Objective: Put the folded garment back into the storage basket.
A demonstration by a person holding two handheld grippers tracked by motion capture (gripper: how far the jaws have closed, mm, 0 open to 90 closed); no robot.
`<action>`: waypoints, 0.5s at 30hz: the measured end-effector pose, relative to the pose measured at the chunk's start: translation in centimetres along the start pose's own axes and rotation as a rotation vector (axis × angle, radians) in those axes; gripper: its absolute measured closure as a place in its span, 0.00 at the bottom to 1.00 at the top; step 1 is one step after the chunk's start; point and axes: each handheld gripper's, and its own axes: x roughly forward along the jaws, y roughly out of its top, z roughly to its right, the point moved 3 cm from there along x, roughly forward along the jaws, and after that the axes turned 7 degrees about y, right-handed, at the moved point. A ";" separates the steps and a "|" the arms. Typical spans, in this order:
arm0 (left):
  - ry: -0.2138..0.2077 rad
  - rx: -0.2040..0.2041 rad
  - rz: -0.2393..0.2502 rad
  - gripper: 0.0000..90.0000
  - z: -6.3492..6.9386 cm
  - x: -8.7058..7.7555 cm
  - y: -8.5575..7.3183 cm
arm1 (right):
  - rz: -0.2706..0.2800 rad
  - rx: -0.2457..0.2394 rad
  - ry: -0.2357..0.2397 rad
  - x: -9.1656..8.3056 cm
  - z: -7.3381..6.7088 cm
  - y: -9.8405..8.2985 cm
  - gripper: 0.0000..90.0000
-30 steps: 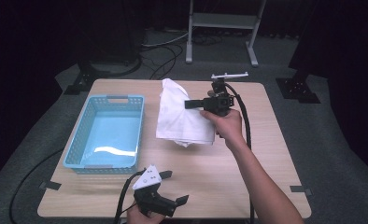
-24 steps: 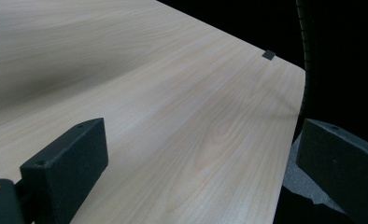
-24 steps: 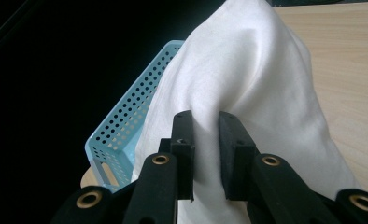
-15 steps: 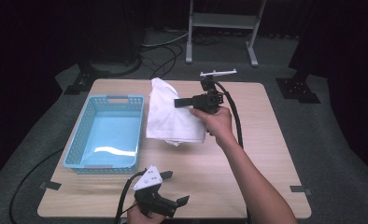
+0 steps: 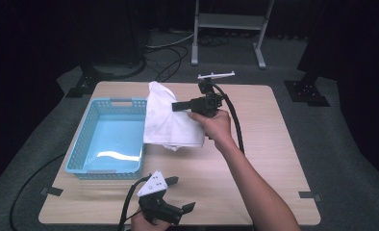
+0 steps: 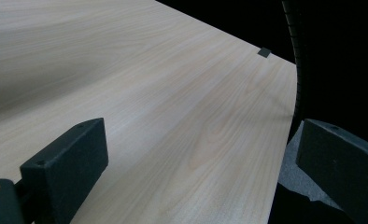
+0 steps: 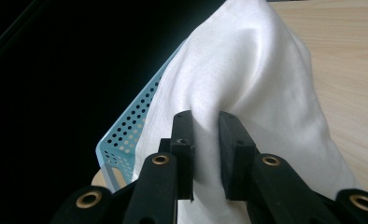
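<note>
Both grippers black. Left gripper: grey three-cornered plate w/ small dark dots on top, black cable trailing off; its jaws are blocky matte slabs, each w/ a small screw hole. Right gripper: flat rectangular jaws, brass-coloured rivets along the linkage arms, thick black cable, thin white bar on a post on top. Right forearm bare, no sleeve.

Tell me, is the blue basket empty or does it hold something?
Empty. The high view shows the basket with a bare floor; the white cloth, held by the right tongs, hangs beside it, overlapping only its right rim.
</note>
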 end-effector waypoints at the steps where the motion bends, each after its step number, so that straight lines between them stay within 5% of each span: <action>1: 0.000 -0.001 0.000 0.02 0.0 0.0 0.0 | 0.001 0.000 0.004 0.1 0.0 0.0 0.87; 15: -0.002 0.002 0.000 0.02 0.0 0.0 0.0 | -0.011 -0.005 0.016 1.4 -0.7 0.4 0.87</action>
